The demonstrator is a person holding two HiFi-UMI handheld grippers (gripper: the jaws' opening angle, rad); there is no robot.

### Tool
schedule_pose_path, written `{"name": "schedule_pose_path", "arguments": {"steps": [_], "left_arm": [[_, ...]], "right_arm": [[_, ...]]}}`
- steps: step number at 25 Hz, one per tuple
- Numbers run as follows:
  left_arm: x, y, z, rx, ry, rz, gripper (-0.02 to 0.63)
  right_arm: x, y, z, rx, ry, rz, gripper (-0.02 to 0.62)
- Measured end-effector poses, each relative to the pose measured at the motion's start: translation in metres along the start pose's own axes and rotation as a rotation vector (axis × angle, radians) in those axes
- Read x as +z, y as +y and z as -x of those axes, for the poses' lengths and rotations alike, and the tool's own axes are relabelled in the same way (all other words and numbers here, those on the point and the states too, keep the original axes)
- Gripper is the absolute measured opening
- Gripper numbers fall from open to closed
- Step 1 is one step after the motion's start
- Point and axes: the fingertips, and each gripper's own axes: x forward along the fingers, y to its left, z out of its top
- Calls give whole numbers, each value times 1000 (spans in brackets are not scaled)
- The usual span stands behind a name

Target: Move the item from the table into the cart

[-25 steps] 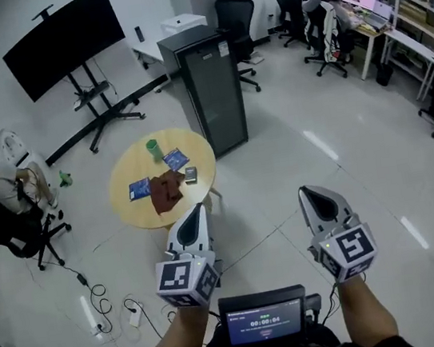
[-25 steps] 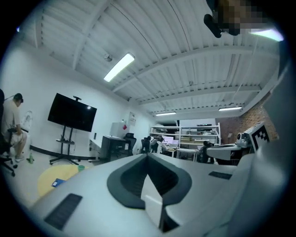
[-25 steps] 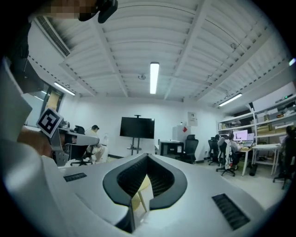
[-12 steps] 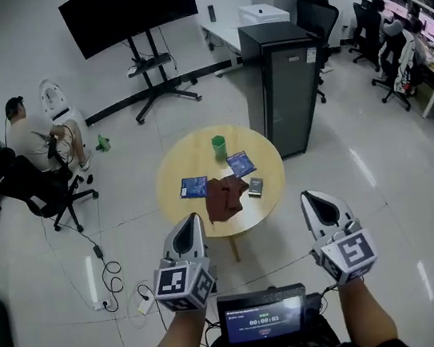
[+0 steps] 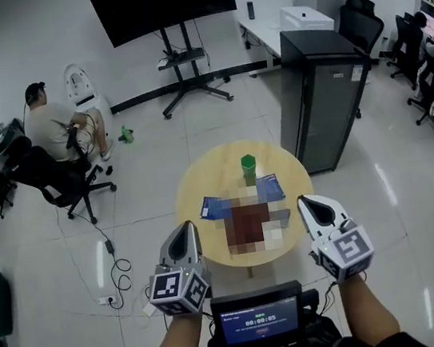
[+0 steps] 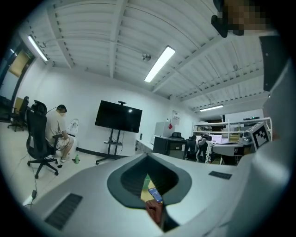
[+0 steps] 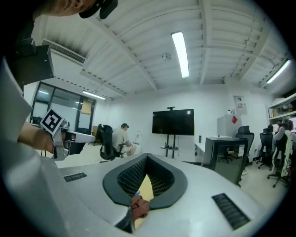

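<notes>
A round wooden table [image 5: 195,188] stands straight ahead in the head view. On it are a green cup [image 5: 248,168], two blue packets [image 5: 215,207] [image 5: 270,187], a small dark item [image 5: 280,217] and a brown cloth [image 5: 248,219], partly under a mosaic patch. My left gripper [image 5: 187,230] is shut and empty at the table's near left edge. My right gripper [image 5: 308,202] is shut and empty at the near right edge. Through the jaw recess of the left gripper [image 6: 148,157] I see the cup [image 6: 147,181] and cloth [image 6: 155,210]. The right gripper [image 7: 147,157] frames the cloth [image 7: 138,206].
A tall black cabinet [image 5: 327,96] stands just behind the table at the right. A TV on a wheeled stand [image 5: 163,3] is at the back. A person sits on an office chair [image 5: 52,124] at the left. Cables [image 5: 116,281] lie on the floor. A small screen [image 5: 259,320] sits below my hands.
The view has swung, so the table shifted from left of centre to straight ahead and came much nearer. Both grippers stayed shut and now reach its near edge.
</notes>
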Motion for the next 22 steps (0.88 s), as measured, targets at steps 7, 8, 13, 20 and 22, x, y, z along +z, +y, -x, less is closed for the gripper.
{"name": "schedule_pose_path", "arguments": {"steps": [7,8,13,20,22], "left_arm": [[5,63,-104,-47,29,7,0],[5,71,-116,-63,29,3,0],[5,114,-169,-117,32,0,0],[2,127,-210,-109,73,19,0],[3,119,-221,-113,73,16,0]], "right_arm": [[-11,-33,-113,-48,69,-26,18],[-14,-34,-126,-57,77,-31,18],[-21,-41,-184,-105,95,-37,18],[-32,-60,-213,-105,140,-71,18],[-35,-76,-216,-110,142,-74,18]]}}
